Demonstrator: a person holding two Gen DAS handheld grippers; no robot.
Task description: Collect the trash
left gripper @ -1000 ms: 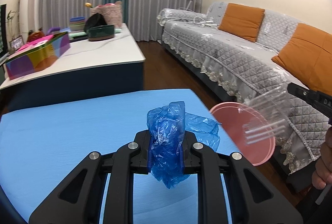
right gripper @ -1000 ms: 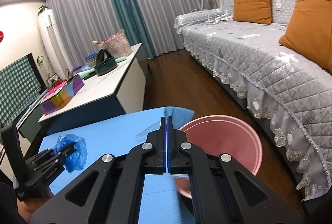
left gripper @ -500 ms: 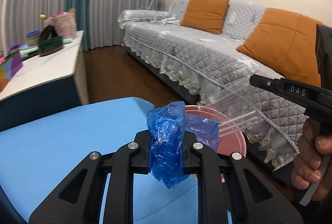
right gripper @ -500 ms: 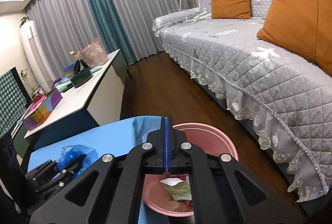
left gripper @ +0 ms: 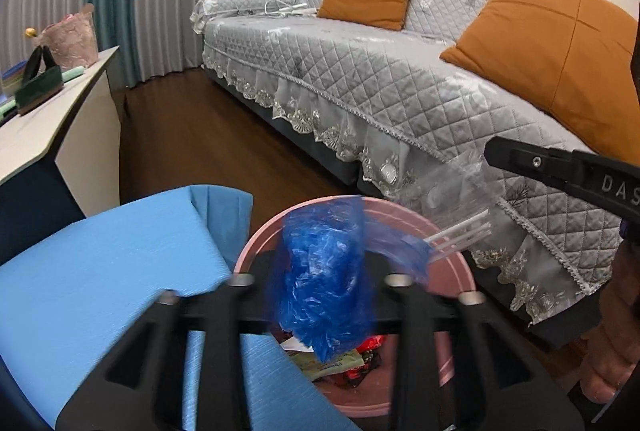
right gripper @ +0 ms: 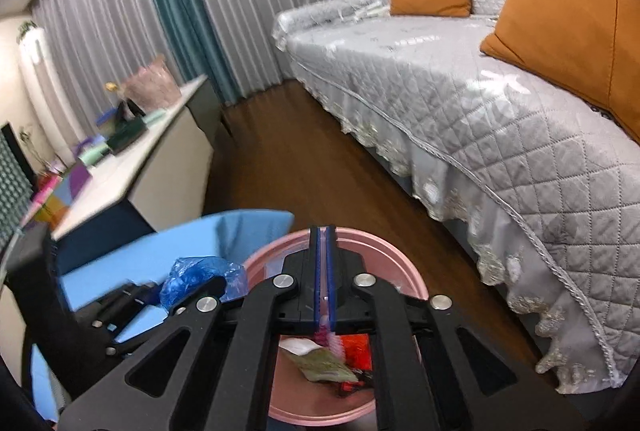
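Observation:
A crumpled blue plastic bag [left gripper: 320,295] hangs between the jaws of my left gripper [left gripper: 324,259], which are opening; the pads stand apart from it. It sits over the pink bin [left gripper: 460,263], where several wrappers [left gripper: 332,363] lie. My right gripper [left gripper: 490,151] comes in from the right with a clear zip bag [left gripper: 452,199] dangling at its tip above the bin's far rim. In the right wrist view my right gripper [right gripper: 322,231] shows a thin gap as its jaws open over the bin [right gripper: 400,267]. The left gripper [right gripper: 132,295] and blue bag [right gripper: 200,271] are to its left.
The bin stands on the wooden floor [left gripper: 192,135] beside the corner of a blue-covered table [left gripper: 100,271]. A grey quilted sofa [left gripper: 400,91] with orange cushions runs along the right. A white cabinet [left gripper: 40,119] with clutter is at the left. A hand [left gripper: 612,351] holds the right gripper.
Both grippers moved from over the blue table to above the pink bin. The left jaws have widened around the blue bag. A thin gap has appeared between the right pads.

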